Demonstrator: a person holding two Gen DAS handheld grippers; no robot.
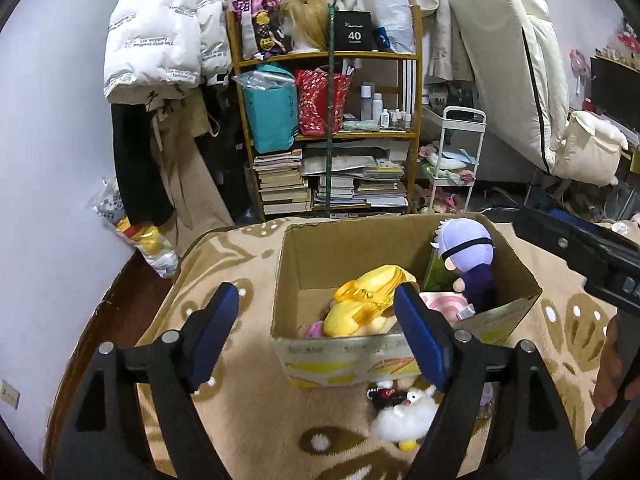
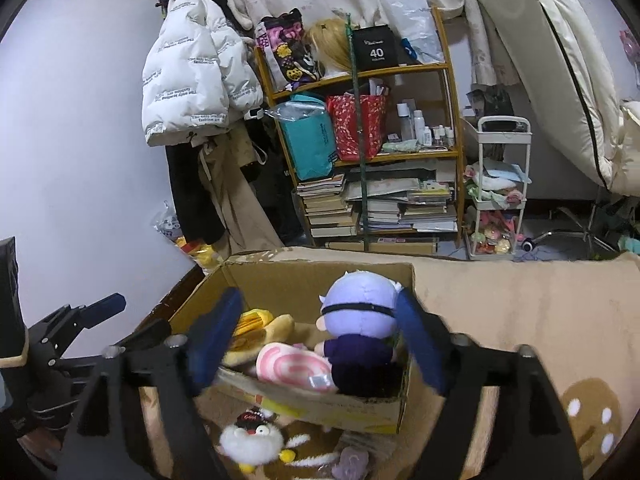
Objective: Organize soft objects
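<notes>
An open cardboard box (image 1: 344, 354) (image 2: 360, 402) stands on a beige patterned blanket (image 1: 248, 408). Inside it are a yellow plush (image 1: 366, 300) (image 2: 256, 330), a purple-haired doll in dark clothes (image 1: 468, 256) (image 2: 360, 320) and a pink swirl plush (image 2: 294, 366) (image 1: 442, 304). A white fluffy bird plush (image 1: 404, 414) (image 2: 252, 442) lies on the blanket in front of the box. A small lilac plush (image 2: 352, 462) lies beside it. My left gripper (image 1: 320, 332) is open and empty before the box. My right gripper (image 2: 320, 344) is open and empty, above the box's front edge.
A wooden shelf (image 1: 328, 128) with books, bags and bottles stands behind. A white jacket (image 1: 160, 36) hangs at the left. A white trolley (image 1: 456, 160) and a leaning mattress (image 1: 516, 64) are at the right. A bag of plush toys (image 1: 148, 244) lies by the wall.
</notes>
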